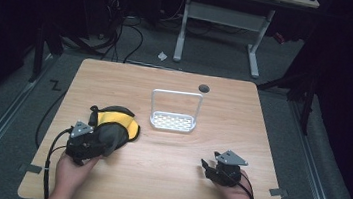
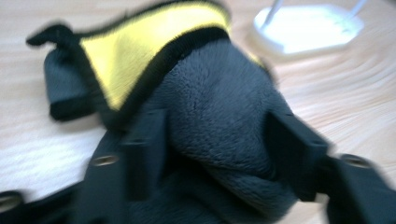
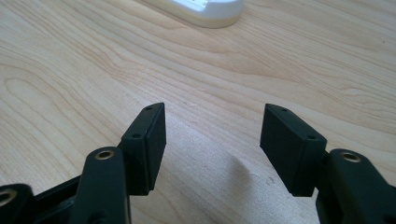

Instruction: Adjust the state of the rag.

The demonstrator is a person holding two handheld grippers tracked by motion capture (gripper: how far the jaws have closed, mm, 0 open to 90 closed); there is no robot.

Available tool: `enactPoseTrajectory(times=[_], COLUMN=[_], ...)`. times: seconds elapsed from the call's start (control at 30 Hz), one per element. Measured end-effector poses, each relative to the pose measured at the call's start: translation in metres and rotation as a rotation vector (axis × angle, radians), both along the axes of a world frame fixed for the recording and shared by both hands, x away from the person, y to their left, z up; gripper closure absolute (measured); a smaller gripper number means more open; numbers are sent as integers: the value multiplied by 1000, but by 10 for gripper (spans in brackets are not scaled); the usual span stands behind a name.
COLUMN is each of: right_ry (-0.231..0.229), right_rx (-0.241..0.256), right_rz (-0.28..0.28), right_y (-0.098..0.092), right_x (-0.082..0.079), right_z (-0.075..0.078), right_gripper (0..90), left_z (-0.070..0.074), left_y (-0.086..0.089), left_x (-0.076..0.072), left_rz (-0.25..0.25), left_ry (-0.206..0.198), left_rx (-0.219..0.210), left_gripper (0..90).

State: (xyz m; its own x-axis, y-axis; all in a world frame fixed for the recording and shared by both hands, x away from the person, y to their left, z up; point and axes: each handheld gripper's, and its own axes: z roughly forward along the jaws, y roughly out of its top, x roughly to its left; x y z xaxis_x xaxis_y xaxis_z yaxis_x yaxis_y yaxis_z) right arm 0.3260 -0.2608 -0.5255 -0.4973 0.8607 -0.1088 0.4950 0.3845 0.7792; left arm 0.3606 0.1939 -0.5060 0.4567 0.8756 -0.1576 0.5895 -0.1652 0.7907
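Note:
A soft fleece piece [image 1: 120, 122], grey outside with a yellow lining and black trim, lies at the left middle of the wooden table [image 1: 165, 184]. My left gripper [image 1: 103, 146] is at its near edge. In the left gripper view the open jaws straddle a bulge of the grey fleece [image 2: 215, 98], with the left gripper [image 2: 217, 140] touching the pile but not squeezing it. My right gripper [image 1: 207, 167] rests low at the front right. In the right gripper view the right gripper [image 3: 212, 126] is open over bare wood, with nothing between the jaws.
A white stand [image 1: 173, 122] with a perforated base and an upright wire frame sits at mid-table, with its base [image 2: 308, 28] just beyond the fleece and its base edge [image 3: 205, 9] ahead of the right jaws. A dark round hole [image 1: 204, 88] marks the far edge. A white desk frame [image 1: 221, 19] stands behind.

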Motion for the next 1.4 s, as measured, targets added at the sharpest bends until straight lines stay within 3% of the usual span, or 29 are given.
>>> enactPoseTrajectory(times=[0.03, 0.13, 0.27, 0.37, 0.63, 0.83, 1.17, 1.4], right_ry=[0, 2, 2, -4, -2, -1, 0, 0], right_rx=[1, 1, 3, 1, 2, 2, 1, 0], right_rz=[1, -2, -3, 0, 4, 13, 29, 41], right_y=[0, -1, -1, -1, 0, 1, 4, 8], right_x=[0, 0, 0, -1, -1, -2, -2, -3], right_z=[0, 0, 0, 0, 0, 0, 0, 0], right_gripper=[413, 415, 428, 435, 436, 440, 440, 440], left_z=[-7, -12, -13, -14, -13, -13, -14, -16], left_y=[-1, 0, -3, -6, -35, -58, -97, -126], left_x=[3, 4, 0, -4, -30, -41, -54, -52], left_rz=[0, -12, -47, -69, -235, -322, -458, -517], left_ry=[37, 52, 49, 49, 70, 76, 77, 57], left_rx=[29, 36, 37, 33, 10, 15, -4, -2], left_gripper=[551, 693, 749, 753, 752, 751, 750, 750])
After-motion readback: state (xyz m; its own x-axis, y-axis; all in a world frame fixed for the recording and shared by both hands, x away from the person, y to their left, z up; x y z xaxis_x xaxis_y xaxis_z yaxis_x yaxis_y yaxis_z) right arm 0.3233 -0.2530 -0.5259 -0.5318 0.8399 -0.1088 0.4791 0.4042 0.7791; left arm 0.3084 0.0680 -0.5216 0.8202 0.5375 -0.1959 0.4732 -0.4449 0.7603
